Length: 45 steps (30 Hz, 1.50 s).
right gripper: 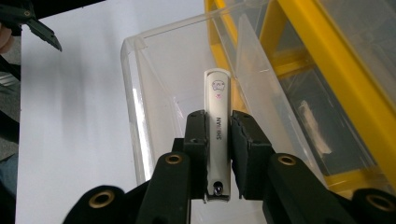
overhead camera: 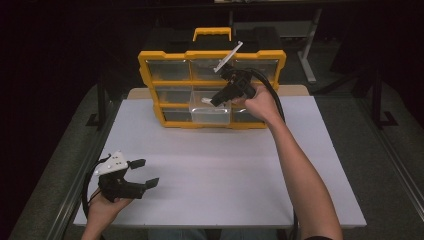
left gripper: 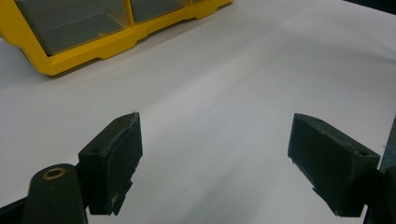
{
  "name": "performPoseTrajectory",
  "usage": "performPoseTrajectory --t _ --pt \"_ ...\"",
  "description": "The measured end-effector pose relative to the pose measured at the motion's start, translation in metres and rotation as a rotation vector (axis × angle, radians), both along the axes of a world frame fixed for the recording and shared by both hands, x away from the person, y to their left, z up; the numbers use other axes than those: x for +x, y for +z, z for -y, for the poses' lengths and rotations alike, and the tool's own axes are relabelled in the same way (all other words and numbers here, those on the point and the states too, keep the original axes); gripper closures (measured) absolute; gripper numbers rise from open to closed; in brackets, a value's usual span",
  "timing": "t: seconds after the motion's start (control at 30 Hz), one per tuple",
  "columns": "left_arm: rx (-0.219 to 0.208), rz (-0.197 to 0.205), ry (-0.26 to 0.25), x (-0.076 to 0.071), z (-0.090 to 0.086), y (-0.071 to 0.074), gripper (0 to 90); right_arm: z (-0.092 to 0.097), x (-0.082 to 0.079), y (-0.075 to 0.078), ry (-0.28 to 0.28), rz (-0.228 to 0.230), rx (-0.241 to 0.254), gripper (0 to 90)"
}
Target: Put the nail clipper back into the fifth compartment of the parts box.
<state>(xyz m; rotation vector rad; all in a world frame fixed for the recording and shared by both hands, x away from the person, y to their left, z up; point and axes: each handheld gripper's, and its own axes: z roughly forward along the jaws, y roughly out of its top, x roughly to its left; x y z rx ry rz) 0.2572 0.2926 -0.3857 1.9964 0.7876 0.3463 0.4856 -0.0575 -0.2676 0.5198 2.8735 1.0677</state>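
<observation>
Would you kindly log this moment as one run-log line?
right tool: shut on nail clipper | position: above pulled-out clear drawer of yellow organizer | left tool: open, empty

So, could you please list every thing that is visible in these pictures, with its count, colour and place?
nail clipper: one, white, clamped between the jaws of the right gripper, over the pulled-out drawer.
drawer: one, clear plastic, pulled out from the bottom middle of the organiser.
organiser: one, yellow frame with black top and clear drawers, standing at the far edge of the table.
table: one, white top.
right gripper: one, black, held at the drawer, shut on the clipper.
left gripper: one, black with a grey plate, near the front left corner, jaws wide open.
hands: two, one holding each gripper.
</observation>
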Motion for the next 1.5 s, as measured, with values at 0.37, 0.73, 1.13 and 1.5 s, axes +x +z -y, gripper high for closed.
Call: performPoseTrajectory --t 0.37,0.73,1.13,1.5 --pt "-0.001 -0.002 0.005 0.0 0.0 -0.001 17.7 -0.003 -0.001 -0.002 -0.004 -0.01 0.016 67.2" --pt "-0.005 -0.007 0.01 0.002 -0.001 -0.002 17.8 0.009 -0.008 0.013 -0.028 0.002 0.095 61.5" --pt "-0.002 -0.015 0.019 0.004 -0.001 -0.003 17.9 0.031 -0.017 0.019 -0.055 0.006 0.203 46.9" --pt "-0.004 -0.017 0.024 0.006 -0.001 -0.004 17.9 0.054 -0.031 0.013 -0.1 0.002 0.262 36.2"
